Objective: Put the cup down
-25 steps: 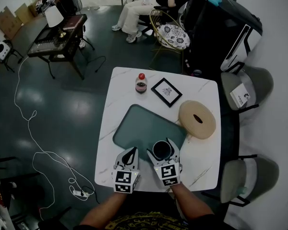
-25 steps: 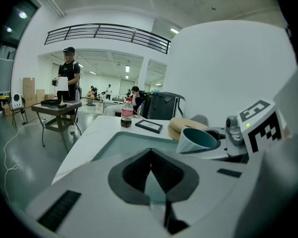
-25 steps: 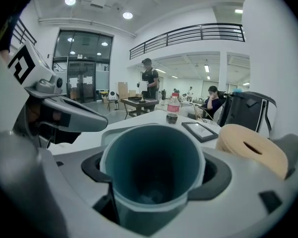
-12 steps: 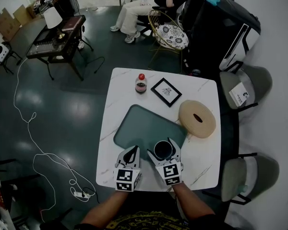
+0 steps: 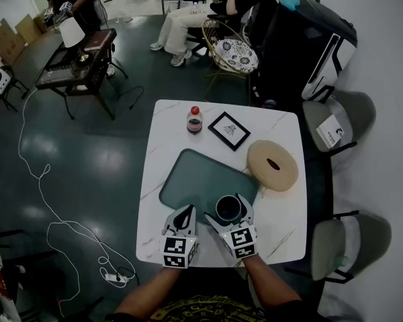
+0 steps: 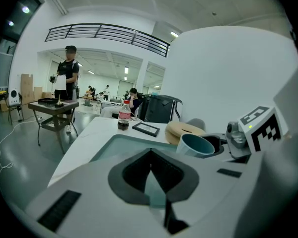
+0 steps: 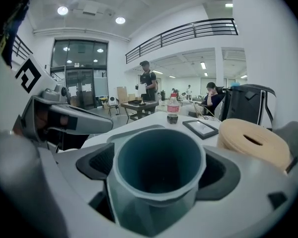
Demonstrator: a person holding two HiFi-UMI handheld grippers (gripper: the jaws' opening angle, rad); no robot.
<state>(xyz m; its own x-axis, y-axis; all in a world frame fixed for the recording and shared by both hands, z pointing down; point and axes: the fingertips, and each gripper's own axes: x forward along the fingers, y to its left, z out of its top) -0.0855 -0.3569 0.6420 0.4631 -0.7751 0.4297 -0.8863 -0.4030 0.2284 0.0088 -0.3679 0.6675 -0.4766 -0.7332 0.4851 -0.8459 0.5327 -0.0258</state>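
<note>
A dark teal cup (image 5: 229,208) stands upright at the near edge of a grey-green mat (image 5: 191,176) on the white marble table (image 5: 162,134). My right gripper (image 5: 226,206) straddles it. Its jaws are opening, with the cup (image 7: 159,165) between them, and the pads no longer press on its sides. My left gripper (image 5: 186,212) rests just left of it near the table's front edge, shut and empty, its jaw tips meeting (image 6: 150,153). In the left gripper view the cup (image 6: 195,146) shows to the right.
At the back of the table stand a small bottle with a red cap (image 5: 195,119) and a black picture frame (image 5: 229,130). A round tan ring-shaped pad (image 5: 273,166) lies right of the mat. Grey chairs (image 5: 346,116) (image 5: 352,247) stand along the right side.
The right gripper's jaws have spread wider round the cup, which stays in place on the mat. The left gripper has hardly moved.
</note>
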